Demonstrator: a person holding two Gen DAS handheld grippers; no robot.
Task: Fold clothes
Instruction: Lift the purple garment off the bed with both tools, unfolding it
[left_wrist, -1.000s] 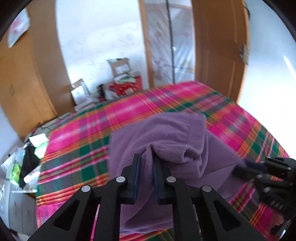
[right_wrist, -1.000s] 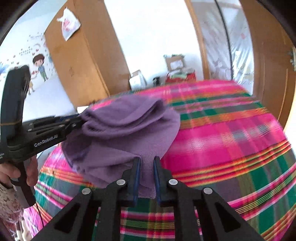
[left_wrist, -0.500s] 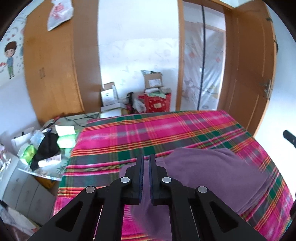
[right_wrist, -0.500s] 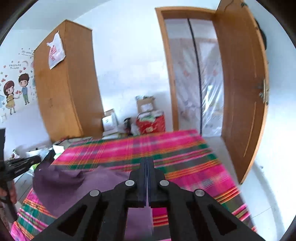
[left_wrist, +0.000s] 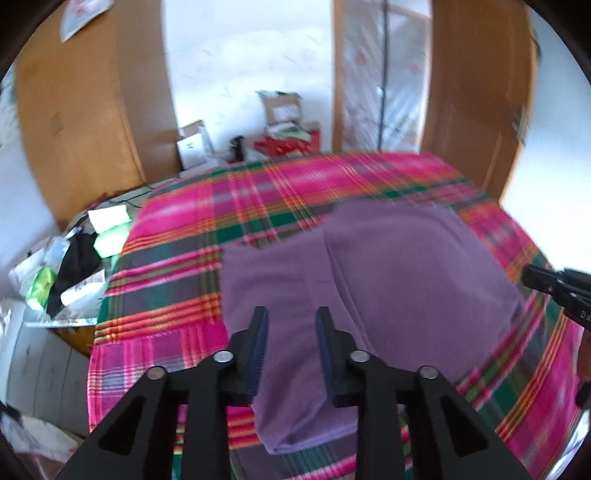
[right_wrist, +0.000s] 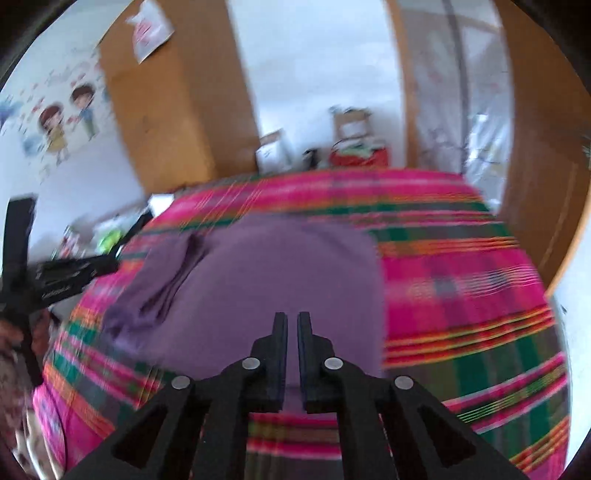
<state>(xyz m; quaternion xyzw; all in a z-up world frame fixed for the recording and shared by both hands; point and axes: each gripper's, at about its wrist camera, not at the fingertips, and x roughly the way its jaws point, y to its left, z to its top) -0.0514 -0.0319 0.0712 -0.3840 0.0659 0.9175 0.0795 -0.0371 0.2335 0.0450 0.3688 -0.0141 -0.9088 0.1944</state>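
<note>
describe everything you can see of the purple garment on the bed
The purple garment looks like soft, fleecy cloth. It lies folded and mostly flat on the plaid bedspread, one layer overlapping another along a seam-like edge, with creases bunched at one side. No gripper pads press on it; both views are blurred.

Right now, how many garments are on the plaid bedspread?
1 that I can see: a purple garment, folded over itself, lying toward the near edge of the plaid bedspread, below both grippers. Anything under its folds would be hidden.
</note>
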